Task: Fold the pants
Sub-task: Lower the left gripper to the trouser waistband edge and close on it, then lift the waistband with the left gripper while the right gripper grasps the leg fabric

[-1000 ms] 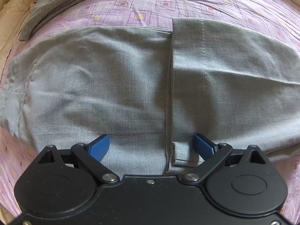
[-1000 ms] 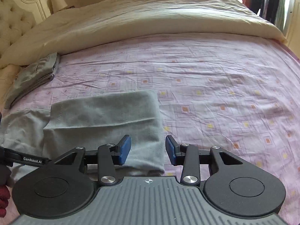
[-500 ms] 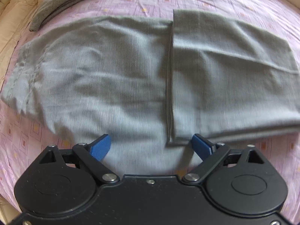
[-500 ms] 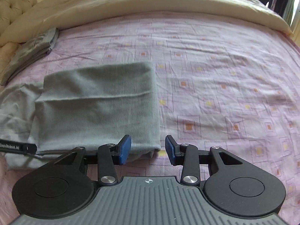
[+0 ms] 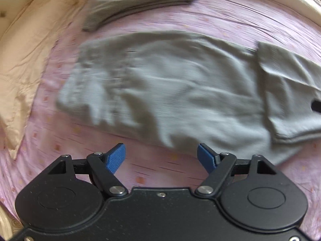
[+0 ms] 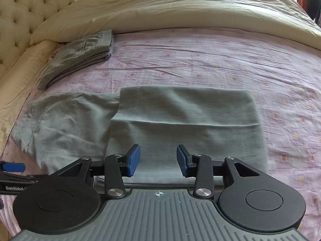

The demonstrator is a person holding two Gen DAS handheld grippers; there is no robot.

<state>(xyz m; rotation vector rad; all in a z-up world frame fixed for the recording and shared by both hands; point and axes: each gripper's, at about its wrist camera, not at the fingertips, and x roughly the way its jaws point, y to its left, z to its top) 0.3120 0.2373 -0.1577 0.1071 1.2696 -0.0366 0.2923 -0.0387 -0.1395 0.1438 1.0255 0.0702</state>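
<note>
Light grey pants (image 5: 170, 92) lie flat on the pink patterned bed sheet (image 5: 152, 166), with the leg end folded back over the middle (image 6: 186, 120) and the waist part (image 6: 66, 120) spread to the left. My left gripper (image 5: 161, 157) is open and empty, above the sheet just short of the pants' near edge. My right gripper (image 6: 158, 161) is open and empty, above the near edge of the folded part. The left gripper's blue fingertip (image 6: 14, 167) shows at the left edge of the right wrist view.
A darker grey folded garment (image 6: 80, 57) lies at the far left by the cream duvet (image 6: 180, 10), and also shows in the left wrist view (image 5: 138, 2). A tufted headboard (image 6: 26, 14) stands at the far left. A cream pillow (image 5: 22, 64) lies left of the pants.
My left gripper has pulled back and swung left, off the pants and toward the waist end. My right gripper has shifted left along the folded part's near edge. Both stayed open.
</note>
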